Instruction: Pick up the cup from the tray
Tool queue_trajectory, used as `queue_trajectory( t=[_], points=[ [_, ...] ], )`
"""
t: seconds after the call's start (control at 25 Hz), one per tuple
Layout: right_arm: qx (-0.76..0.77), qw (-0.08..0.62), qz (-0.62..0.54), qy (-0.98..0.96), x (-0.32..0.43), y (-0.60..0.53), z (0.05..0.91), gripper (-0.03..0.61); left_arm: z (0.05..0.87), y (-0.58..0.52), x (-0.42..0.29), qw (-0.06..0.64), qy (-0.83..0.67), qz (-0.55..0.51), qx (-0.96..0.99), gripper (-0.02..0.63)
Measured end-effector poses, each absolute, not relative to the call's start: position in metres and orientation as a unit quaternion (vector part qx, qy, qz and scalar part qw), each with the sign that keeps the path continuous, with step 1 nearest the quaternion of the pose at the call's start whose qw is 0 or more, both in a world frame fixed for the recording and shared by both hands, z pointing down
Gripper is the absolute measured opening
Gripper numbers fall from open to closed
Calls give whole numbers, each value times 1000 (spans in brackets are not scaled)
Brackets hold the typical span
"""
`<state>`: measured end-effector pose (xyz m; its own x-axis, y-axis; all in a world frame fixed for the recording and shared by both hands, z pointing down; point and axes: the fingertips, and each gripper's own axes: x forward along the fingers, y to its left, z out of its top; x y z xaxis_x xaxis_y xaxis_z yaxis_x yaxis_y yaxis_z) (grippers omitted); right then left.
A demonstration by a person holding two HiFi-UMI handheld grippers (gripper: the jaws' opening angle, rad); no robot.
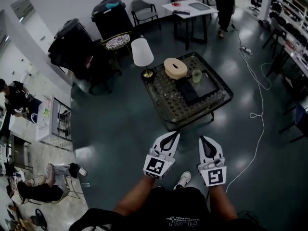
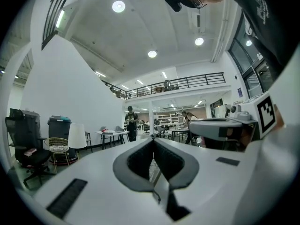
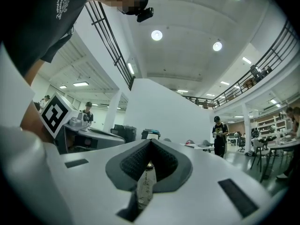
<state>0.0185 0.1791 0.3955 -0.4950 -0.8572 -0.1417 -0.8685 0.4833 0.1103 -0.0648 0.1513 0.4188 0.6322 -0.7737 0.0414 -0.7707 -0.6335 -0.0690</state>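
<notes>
A pale translucent cup (image 1: pixel 197 75) stands at the back edge of a dark tray (image 1: pixel 202 89) on a low square coffee table (image 1: pixel 166 109), well ahead of me. Both grippers hang in front of my body, over the floor and short of the table. My left gripper (image 1: pixel 172 135) is shut with nothing in it, and its jaws (image 2: pixel 153 143) meet at the tips. Beside it, my right gripper (image 1: pixel 204 139) is likewise shut and empty, tips together (image 3: pixel 150 142). Both gripper views point up at the hall, so the cup is hidden there.
On the table also stand a white-shaded lamp (image 1: pixel 142 52) and a round beige box (image 1: pixel 175 67). A white cable (image 1: pixel 260 114) snakes over the floor to the right. Behind are black bins (image 1: pixel 111 16), a wire side table (image 1: pixel 115 41), chairs and a white table (image 1: pixel 190 7) with a person (image 1: pixel 225 4).
</notes>
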Motion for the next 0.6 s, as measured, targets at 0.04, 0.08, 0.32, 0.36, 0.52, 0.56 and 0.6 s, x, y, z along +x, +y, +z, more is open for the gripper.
queue_trajectory(
  t=[0.04,0.08,0.32,0.36,0.52,0.56,0.6],
  points=[
    [-500,34,83,862,21,177,395,9,418,149,-63,23,429,-36,-902,9],
    [-497,33,82,863,23,176,394,9,418,147,-60,22,432,-39,-901,9],
    [-498,40,78,863,37,164,389,9,411,137,-40,11,423,-35,-905,9],
    [-498,41,76,863,39,161,389,9,410,134,-38,14,421,-35,-906,9],
    [-498,39,77,863,44,147,392,9,411,123,-32,25,412,-38,-910,9],
    [-498,40,79,862,44,143,391,9,412,119,-32,28,411,-37,-910,9],
    [-499,43,80,862,42,138,391,9,414,116,-33,28,410,-38,-911,9]
  ],
)
